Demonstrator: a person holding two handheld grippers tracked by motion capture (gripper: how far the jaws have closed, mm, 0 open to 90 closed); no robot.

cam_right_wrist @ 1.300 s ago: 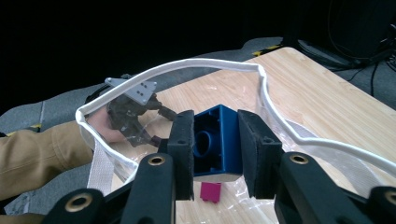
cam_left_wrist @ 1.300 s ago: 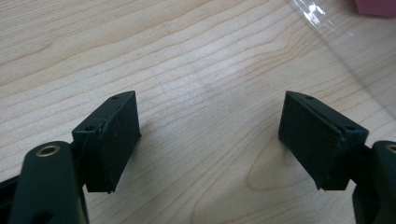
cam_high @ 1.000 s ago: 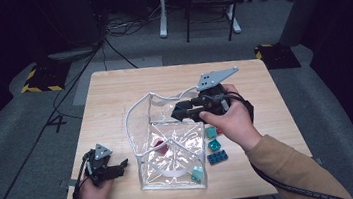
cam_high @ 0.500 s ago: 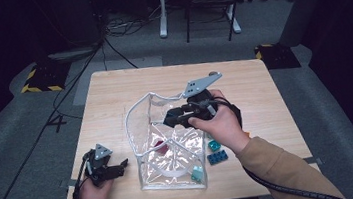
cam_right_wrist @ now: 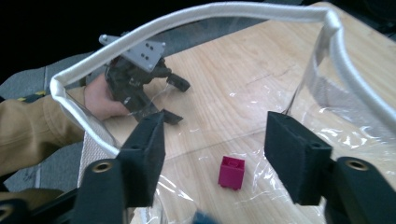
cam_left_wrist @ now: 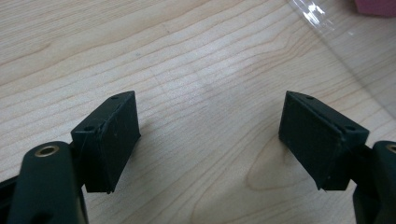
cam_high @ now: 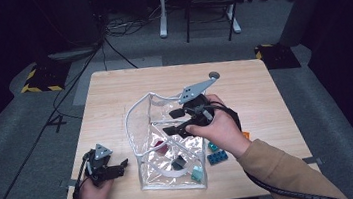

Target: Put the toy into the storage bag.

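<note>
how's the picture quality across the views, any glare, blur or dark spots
High view: the table is evenly lit, the room behind falls to near black, and the image is a bit soft. Left gripper view: wood grain is sharp, the jaws throw soft shadows, and the near jaw bases blur. Right gripper view: white glare streaks on the clear bag, the magenta block is in focus, and the bottom edge is blurred.

A wooden table (cam_high: 113, 94) stands on grey carpet (cam_high: 13, 143); black cables (cam_high: 108, 47) trail past hazard-striped floor blocks (cam_high: 39, 80) and white desk legs (cam_high: 162, 10).
</note>
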